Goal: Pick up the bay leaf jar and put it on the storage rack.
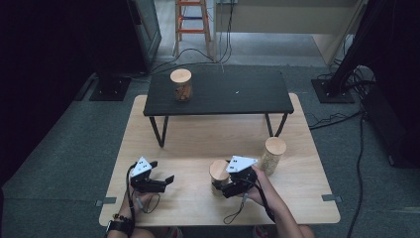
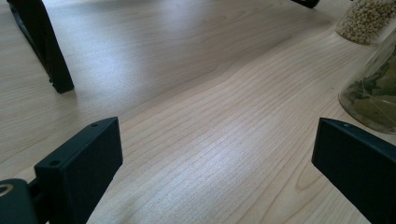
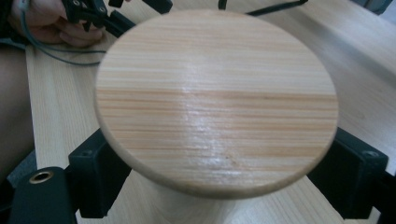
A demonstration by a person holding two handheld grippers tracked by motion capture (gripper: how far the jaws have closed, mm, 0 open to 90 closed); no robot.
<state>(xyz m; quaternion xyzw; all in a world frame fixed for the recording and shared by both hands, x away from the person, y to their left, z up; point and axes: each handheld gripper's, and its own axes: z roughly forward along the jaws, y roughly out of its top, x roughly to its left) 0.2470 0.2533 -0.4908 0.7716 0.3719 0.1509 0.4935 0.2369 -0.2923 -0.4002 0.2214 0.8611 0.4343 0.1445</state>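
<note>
Left black two-jaw gripper [image 1: 169, 179] rested low near the person's edge, jaws wide apart, nothing between. Right black two-jaw gripper [image 1: 218, 189] held level, jaws partly closed, forearm angled inward.

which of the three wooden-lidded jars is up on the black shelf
The jar with brown contents, standing alone on the black shelf. The other two sit on the wooden table: the jar between the right tool's jaws and the pale-grain jar.

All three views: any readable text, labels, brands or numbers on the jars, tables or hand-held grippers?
None readable.
Round wooden lid of the glass jar between the right hand-held gripper's jaws: bare wood grain, no print.
Wooden-lidded jar of pale grains and wooden-lidded jar on the black low table: no label visible.
Grey three-cornered plates on the grippers: dark dots, no lettering that can be made out.
</note>
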